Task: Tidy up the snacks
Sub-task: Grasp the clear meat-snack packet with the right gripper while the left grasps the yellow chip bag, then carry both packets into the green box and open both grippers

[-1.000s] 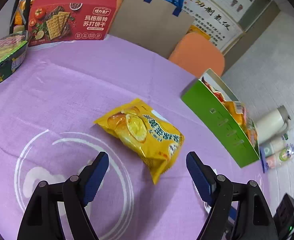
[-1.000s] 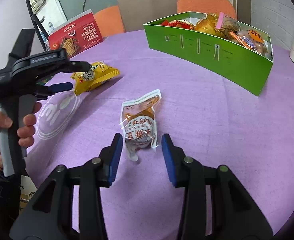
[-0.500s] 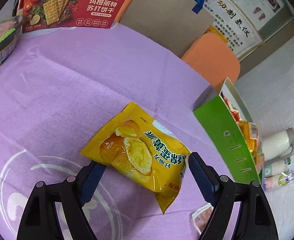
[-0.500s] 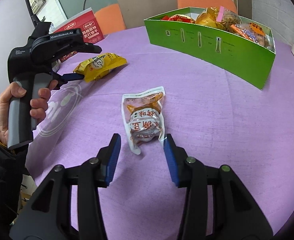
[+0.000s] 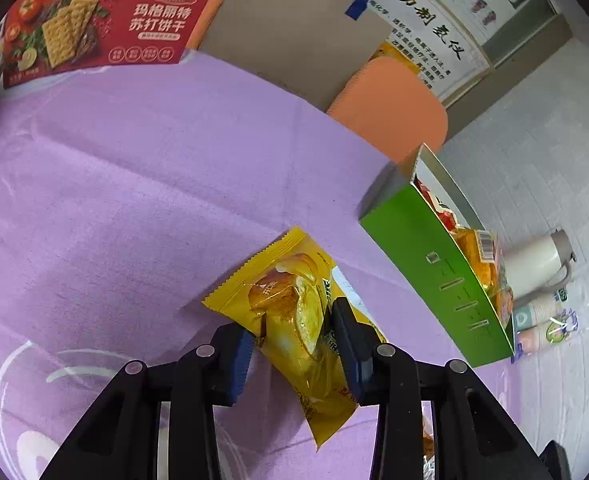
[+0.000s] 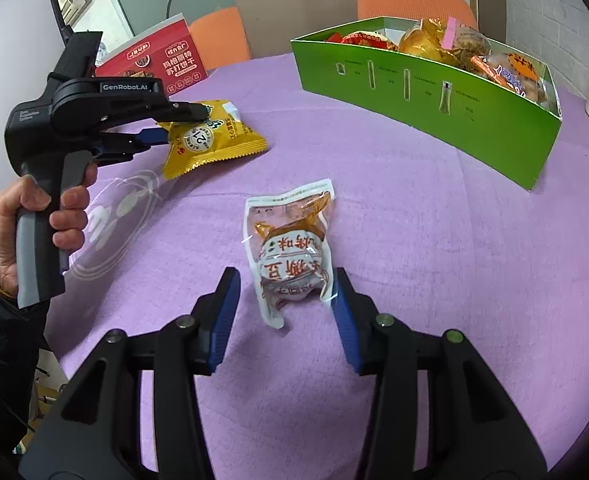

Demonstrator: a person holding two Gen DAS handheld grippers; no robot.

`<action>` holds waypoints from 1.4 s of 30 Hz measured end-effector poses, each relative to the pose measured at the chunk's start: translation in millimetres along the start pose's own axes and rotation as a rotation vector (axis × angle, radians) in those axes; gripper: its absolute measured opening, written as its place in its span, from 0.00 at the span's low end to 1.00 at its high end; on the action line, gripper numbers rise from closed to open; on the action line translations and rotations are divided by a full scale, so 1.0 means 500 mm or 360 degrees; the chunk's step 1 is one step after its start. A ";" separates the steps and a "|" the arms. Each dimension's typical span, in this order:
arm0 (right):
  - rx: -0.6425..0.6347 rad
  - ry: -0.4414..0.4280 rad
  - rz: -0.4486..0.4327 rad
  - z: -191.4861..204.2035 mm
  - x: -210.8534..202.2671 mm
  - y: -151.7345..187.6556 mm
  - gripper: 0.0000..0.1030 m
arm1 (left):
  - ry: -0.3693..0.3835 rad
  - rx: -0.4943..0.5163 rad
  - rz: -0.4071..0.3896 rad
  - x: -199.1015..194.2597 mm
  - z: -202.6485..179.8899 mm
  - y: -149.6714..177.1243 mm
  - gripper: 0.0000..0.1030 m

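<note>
My left gripper is shut on a yellow snack bag, squeezing its middle, just above the purple tablecloth. The same bag and left gripper show in the right wrist view. My right gripper is open, with its jaws on either side of a clear packet with red lettering that lies flat on the cloth. A green box holding several snacks stands at the far right; it also shows in the left wrist view.
A red cracker box stands at the back of the table, with a brown paper bag and orange chairs behind. A white kettle and cups are on the floor beyond the green box.
My left gripper moved onto the yellow bag and closed on it, and the bag has risen off the cloth. My right gripper moved slightly closer around the clear packet and stays open.
</note>
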State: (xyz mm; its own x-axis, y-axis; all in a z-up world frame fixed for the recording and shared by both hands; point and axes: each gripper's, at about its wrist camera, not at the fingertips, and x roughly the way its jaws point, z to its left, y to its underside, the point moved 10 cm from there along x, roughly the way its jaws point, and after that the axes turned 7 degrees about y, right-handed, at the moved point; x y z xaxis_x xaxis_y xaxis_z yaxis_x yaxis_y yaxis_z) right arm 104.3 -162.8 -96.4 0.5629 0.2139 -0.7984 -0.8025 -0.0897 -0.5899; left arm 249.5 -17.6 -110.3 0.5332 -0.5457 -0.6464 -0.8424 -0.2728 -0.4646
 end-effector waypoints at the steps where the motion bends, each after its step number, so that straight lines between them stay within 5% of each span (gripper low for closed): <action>1: -0.0012 0.0015 -0.0005 0.001 0.000 0.000 0.46 | -0.0011 0.0040 -0.0002 -0.003 -0.007 0.002 0.37; 3: -0.0035 0.0044 -0.0016 0.003 0.002 0.001 0.46 | 0.0006 0.0080 0.0005 -0.008 -0.022 0.009 0.40; 5: -0.0077 0.0098 -0.0032 0.004 0.004 0.001 0.39 | 0.0063 0.0078 0.0033 -0.006 -0.034 0.015 0.55; 7: -0.0117 0.0136 -0.0047 0.005 0.005 0.003 0.33 | 0.0040 0.0098 0.0039 0.000 -0.039 0.017 0.56; 8: -0.0115 0.0129 -0.0052 0.005 0.004 0.003 0.33 | 0.0023 0.0121 0.0045 0.005 -0.040 0.019 0.54; 9: -0.0095 0.0112 -0.0054 0.003 0.002 0.003 0.33 | 0.0014 0.0148 0.0060 0.012 -0.042 0.022 0.35; 14: -0.0023 0.0057 -0.0117 -0.016 -0.026 -0.013 0.33 | 0.0126 0.0156 0.0053 0.000 -0.078 0.032 0.18; 30: 0.0154 0.0195 -0.0549 -0.179 -0.168 -0.213 0.33 | 0.0277 0.0490 -0.0131 -0.064 -0.341 -0.090 0.16; 42: 0.0362 0.0376 -0.0547 -0.376 -0.076 -0.326 0.33 | 0.0139 0.0622 -0.0088 0.092 -0.427 -0.183 0.16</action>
State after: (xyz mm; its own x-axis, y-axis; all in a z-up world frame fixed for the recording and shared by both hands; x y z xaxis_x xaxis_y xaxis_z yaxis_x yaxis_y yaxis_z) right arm 250.9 -339.1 7.2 0.8118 -0.0356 -0.5829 -0.5700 0.1684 -0.8042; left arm 334.6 -187.1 31.6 0.5540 -0.6085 -0.5682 -0.7111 0.0091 -0.7030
